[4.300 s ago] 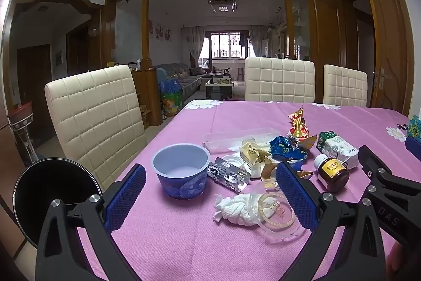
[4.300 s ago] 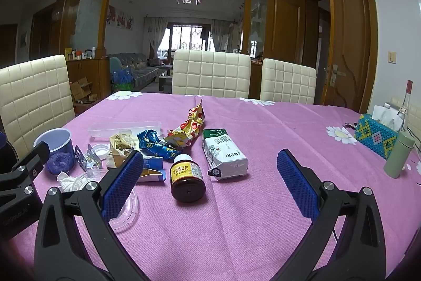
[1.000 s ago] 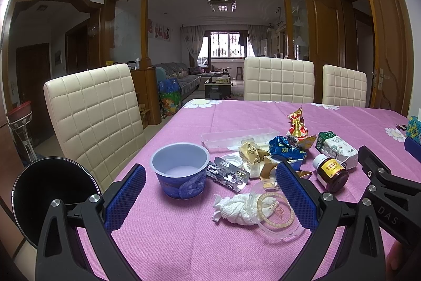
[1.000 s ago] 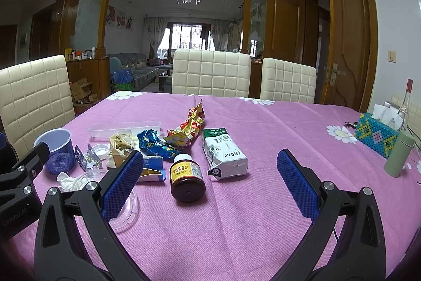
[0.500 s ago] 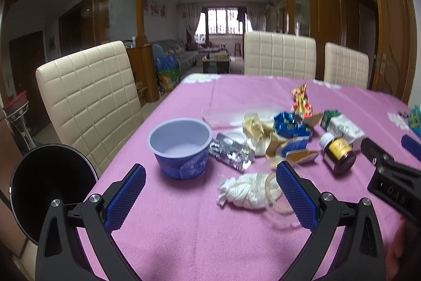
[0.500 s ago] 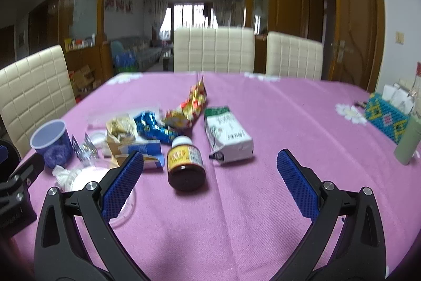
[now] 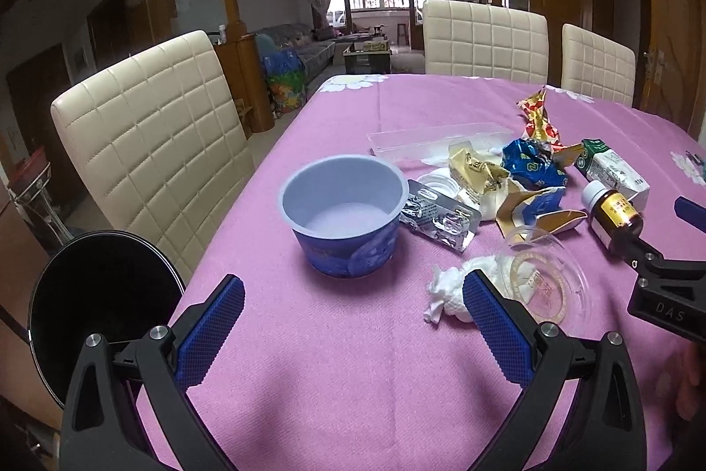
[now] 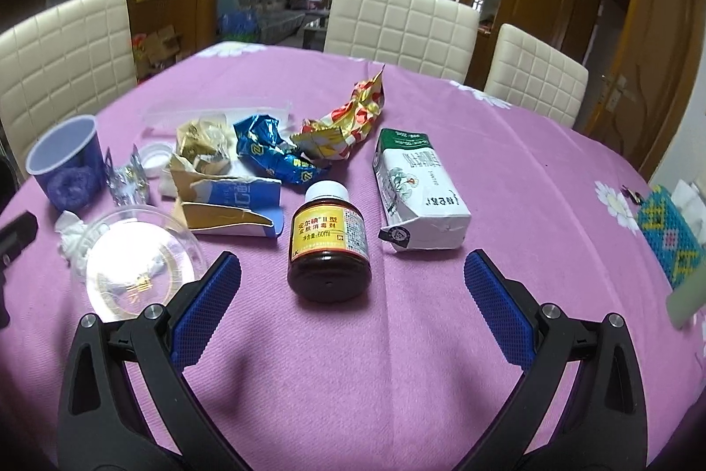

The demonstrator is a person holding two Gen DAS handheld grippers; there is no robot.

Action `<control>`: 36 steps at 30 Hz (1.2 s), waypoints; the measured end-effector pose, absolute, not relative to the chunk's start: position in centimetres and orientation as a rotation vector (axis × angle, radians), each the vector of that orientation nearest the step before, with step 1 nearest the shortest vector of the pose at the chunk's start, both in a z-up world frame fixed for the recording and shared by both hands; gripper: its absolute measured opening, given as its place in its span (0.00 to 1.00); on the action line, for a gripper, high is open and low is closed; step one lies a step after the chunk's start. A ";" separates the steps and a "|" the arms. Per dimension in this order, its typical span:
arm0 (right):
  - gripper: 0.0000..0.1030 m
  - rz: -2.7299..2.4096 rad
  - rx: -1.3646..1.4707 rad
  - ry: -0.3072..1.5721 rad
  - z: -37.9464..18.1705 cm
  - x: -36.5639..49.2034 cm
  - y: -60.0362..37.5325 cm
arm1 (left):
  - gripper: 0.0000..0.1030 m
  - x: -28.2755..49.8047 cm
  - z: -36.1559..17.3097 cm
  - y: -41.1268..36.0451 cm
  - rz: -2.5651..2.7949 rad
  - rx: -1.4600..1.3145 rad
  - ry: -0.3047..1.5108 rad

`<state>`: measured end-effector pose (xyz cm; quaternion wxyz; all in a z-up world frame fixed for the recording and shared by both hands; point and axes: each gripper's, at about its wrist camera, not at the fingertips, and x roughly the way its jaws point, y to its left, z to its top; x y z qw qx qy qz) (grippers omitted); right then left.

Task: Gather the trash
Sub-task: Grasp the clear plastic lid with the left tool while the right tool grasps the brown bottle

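Trash lies on a pink tablecloth. A blue paper cup (image 7: pixel 346 215) stands upright just ahead of my open, empty left gripper (image 7: pixel 353 334). A crumpled white tissue (image 7: pixel 445 292) and a clear plastic lid (image 7: pixel 547 285) lie by its right finger. A brown medicine bottle (image 8: pixel 328 239) lies just ahead of my open, empty right gripper (image 8: pixel 351 301). A white carton (image 8: pixel 417 190) lies to the right of the bottle. A torn blue-and-gold box (image 8: pixel 229 212), a blue wrapper (image 8: pixel 269 151), a red-gold wrapper (image 8: pixel 348 122) and a foil blister pack (image 7: pixel 439 219) lie behind.
A black round bin (image 7: pixel 101 316) stands off the table's left edge, below a cream chair (image 7: pixel 150 144). A clear plastic tray (image 7: pixel 437 137) lies behind the trash. A beaded teal box (image 8: pixel 670 232) and a pale green cylinder (image 8: pixel 688 292) are at the far right.
Both grippers have risen and tilted down toward the table, moving closer to the trash. Their jaws stay open. No object has moved.
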<state>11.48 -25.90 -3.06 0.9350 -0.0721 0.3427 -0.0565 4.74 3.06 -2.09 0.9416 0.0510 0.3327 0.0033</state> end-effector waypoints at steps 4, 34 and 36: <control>0.95 -0.111 -0.118 0.726 -3.1 12.2 -26.7 | 0.94 5.0 -2.2 2.3 -0.064 0.063 0.719; 0.53 -0.016 -0.116 0.836 -4.6 15.4 -27.2 | 0.63 6.2 -5.0 -3.9 -0.207 0.100 0.880; 0.49 0.005 -0.092 0.862 -4.9 15.9 -27.5 | 0.59 6.1 -4.9 -3.7 -0.209 0.091 0.873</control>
